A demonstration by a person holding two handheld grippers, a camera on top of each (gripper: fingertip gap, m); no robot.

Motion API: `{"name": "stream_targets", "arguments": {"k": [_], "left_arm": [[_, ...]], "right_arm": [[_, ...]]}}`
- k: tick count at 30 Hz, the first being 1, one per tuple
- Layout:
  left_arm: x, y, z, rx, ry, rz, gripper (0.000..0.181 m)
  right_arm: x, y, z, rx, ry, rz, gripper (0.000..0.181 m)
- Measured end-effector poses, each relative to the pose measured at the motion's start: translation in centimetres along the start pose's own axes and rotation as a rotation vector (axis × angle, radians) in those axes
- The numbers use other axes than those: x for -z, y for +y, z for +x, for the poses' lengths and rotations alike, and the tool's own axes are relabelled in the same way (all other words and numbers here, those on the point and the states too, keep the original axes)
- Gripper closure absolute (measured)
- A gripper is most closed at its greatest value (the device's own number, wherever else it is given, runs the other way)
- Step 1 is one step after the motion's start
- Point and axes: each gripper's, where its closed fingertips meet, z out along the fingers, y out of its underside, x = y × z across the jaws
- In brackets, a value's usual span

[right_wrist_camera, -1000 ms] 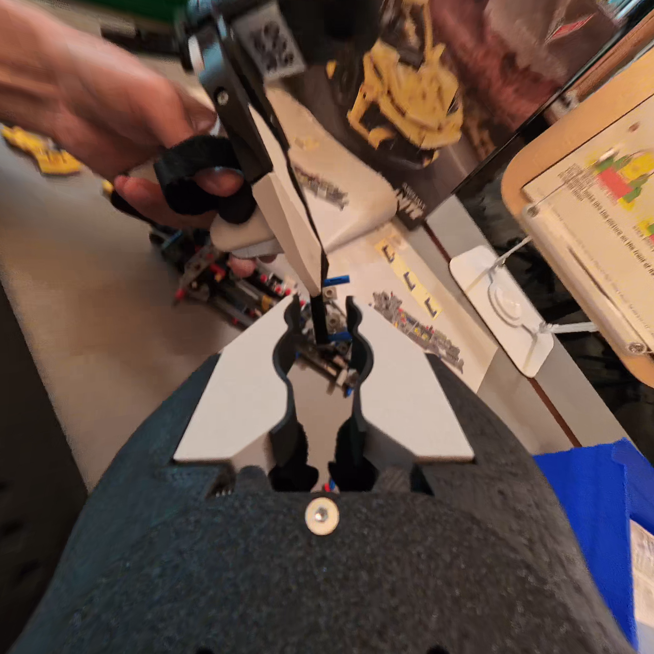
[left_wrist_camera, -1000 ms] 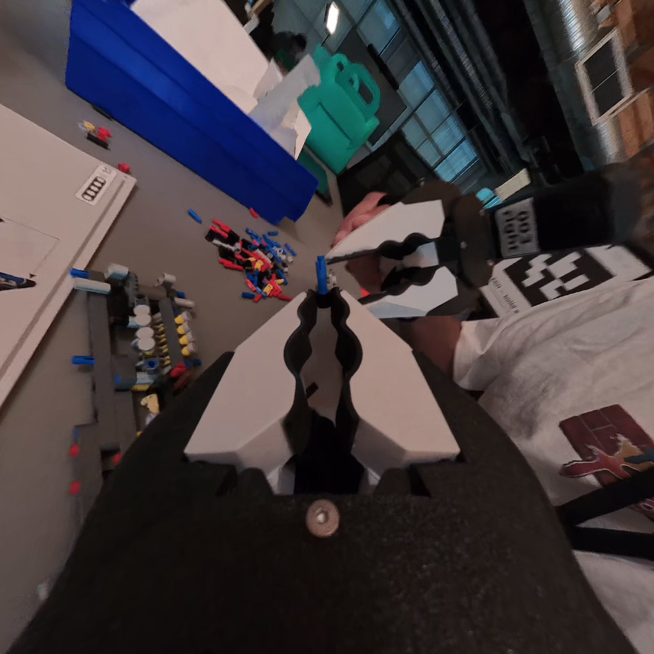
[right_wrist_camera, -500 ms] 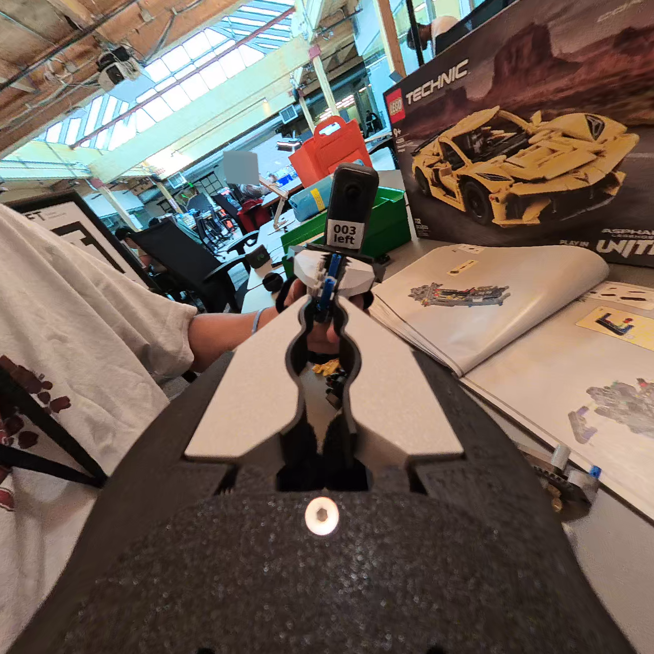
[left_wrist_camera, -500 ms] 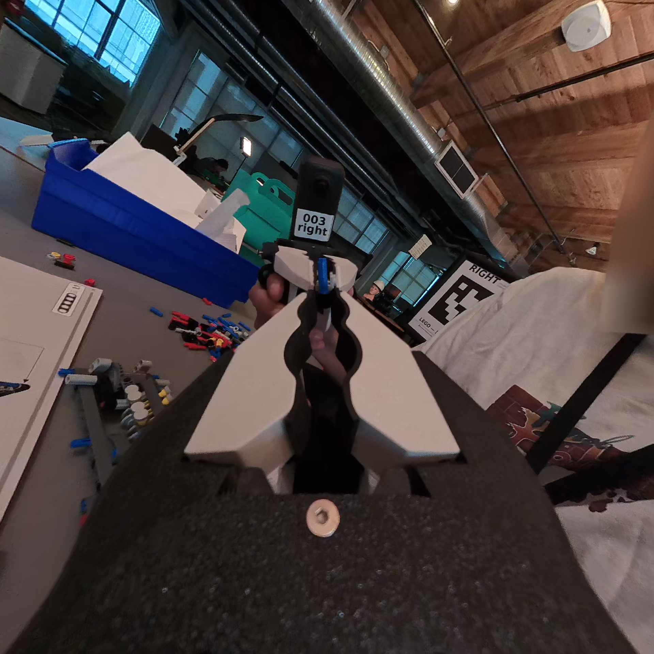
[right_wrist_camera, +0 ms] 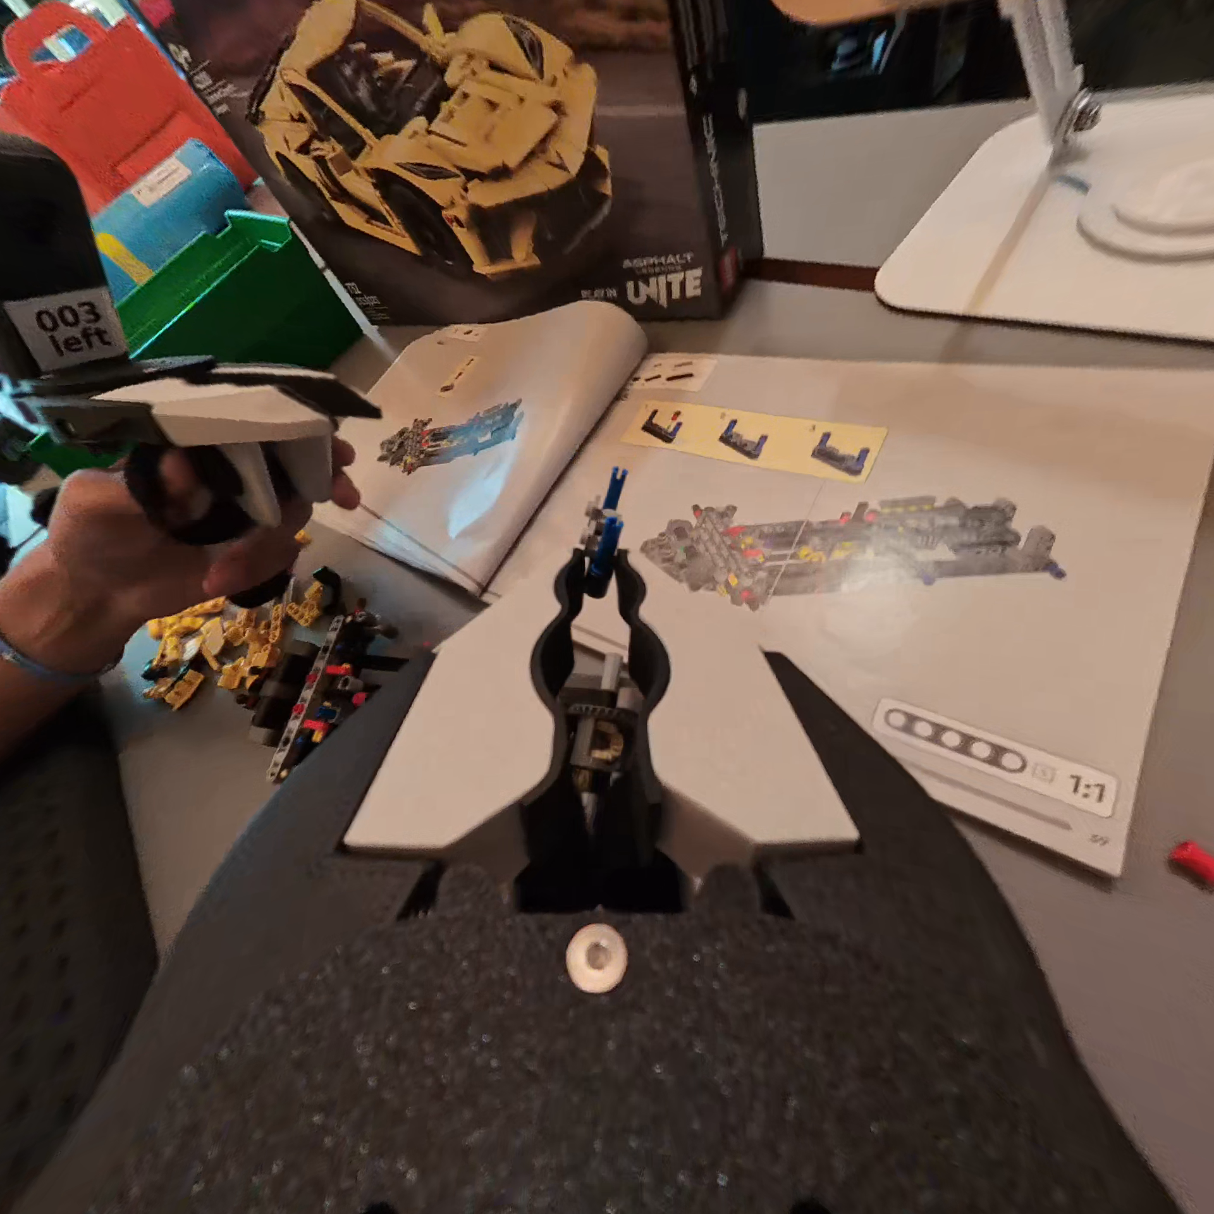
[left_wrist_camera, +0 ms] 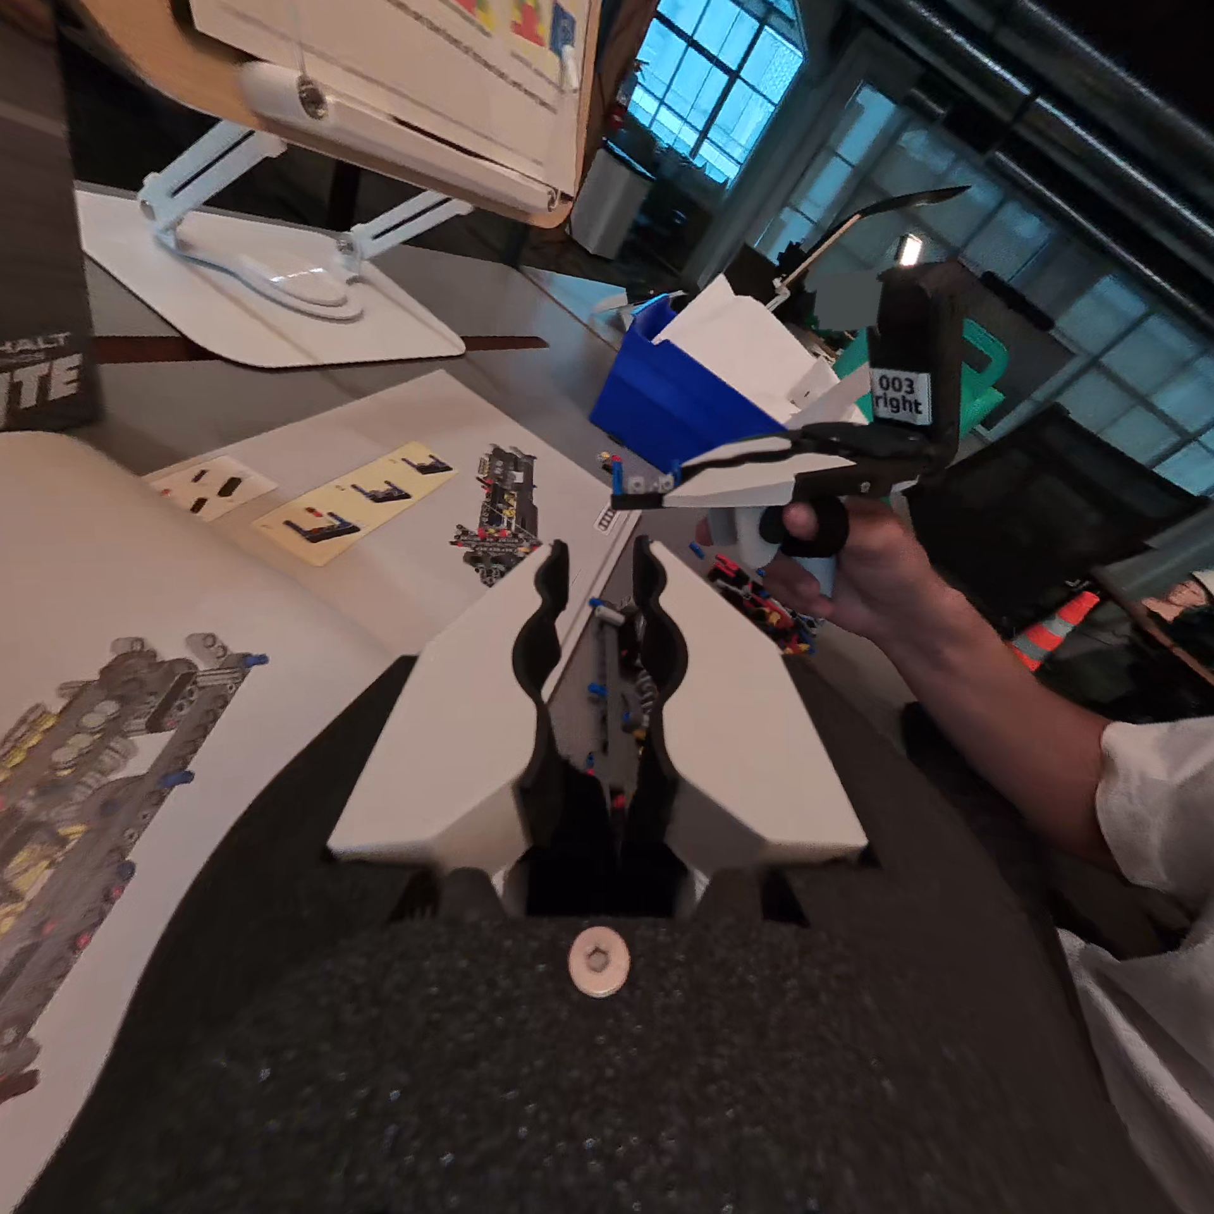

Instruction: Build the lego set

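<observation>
I have a small grey piece with blue pins (right_wrist_camera: 606, 525) pinched at the very tip of my right gripper (right_wrist_camera: 599, 570), its jaws closed tight on it, held in the air above the open instruction booklet (right_wrist_camera: 854, 657) on the grey surface (right_wrist_camera: 1149, 985). My left gripper (left_wrist_camera: 596, 558) hangs beside it with jaws parted and nothing between them, and through that gap I see the partly built grey chassis (left_wrist_camera: 617, 709) lying on the surface beside the booklet's edge. Farther out, loose yellow pieces (right_wrist_camera: 223, 644) lie scattered to the left, the set's box (right_wrist_camera: 499, 151) stands behind the booklet, and a blue bin (left_wrist_camera: 676, 401) sits to the right.
</observation>
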Motion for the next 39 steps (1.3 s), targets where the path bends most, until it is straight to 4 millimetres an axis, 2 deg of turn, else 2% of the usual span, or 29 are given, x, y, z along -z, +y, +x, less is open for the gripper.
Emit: {"name": "stream_targets", "arguments": {"k": [2,6,10,13,16,22,25,27,29,30,34,36,39], "left_arm": [[0.0,0.2,-0.5,0.041,-0.013,-0.008,0.163],[-0.5,0.8,-0.2,0.064,0.013,-0.017,0.162],[-1.1,2.2,-0.7,0.000,-0.019,-0.076,0.162],[-1.2,2.4,-0.5,-0.062,-0.034,-0.098,0.163],[-1.2,2.2,0.1,-0.131,-0.037,-0.091,0.163],[-1.7,2.5,3.1,-0.225,0.052,-0.096,0.163],[-1.4,3.0,7.2,-0.279,0.236,-0.099,0.167],[-0.9,4.0,10.4,-0.270,0.385,-0.157,0.159],[-0.5,5.9,13.0,-0.305,0.487,-0.251,0.152],[-0.4,6.9,13.7,-0.347,0.495,-0.302,0.151],[-1.0,10.5,15.2,-0.474,0.469,-0.447,0.153],[-1.2,12.6,15.8,-0.508,0.477,-0.532,0.154],[-1.4,15.9,16.4,-0.617,0.478,-0.636,0.158]], "right_arm": [[0.3,0.5,0.4,0.028,0.023,-0.015,0.173],[0.9,0.7,1.1,0.040,0.069,0.013,0.173],[1.4,0.5,1.5,-0.012,0.054,0.050,0.173],[1.9,-0.3,1.5,-0.068,0.022,0.107,0.173],[1.9,-0.1,1.6,-0.076,0.012,0.104,0.173],[2.0,-0.5,-0.4,-0.029,-0.077,0.132,0.173],[2.0,0.1,-3.0,0.060,-0.211,0.103,0.173],[2.9,1.6,-6.1,0.161,-0.358,0.037,0.173],[4.3,3.7,-7.8,0.224,-0.414,-0.042,0.173],[5.2,5.1,-8.3,0.275,-0.418,-0.088,0.173],[8.5,11.5,-9.0,0.375,-0.402,-0.299,0.173],[9.4,13.5,-9.0,0.417,-0.388,-0.328,0.173],[10.0,15.6,-7.7,0.466,-0.302,-0.389,0.173]]}}
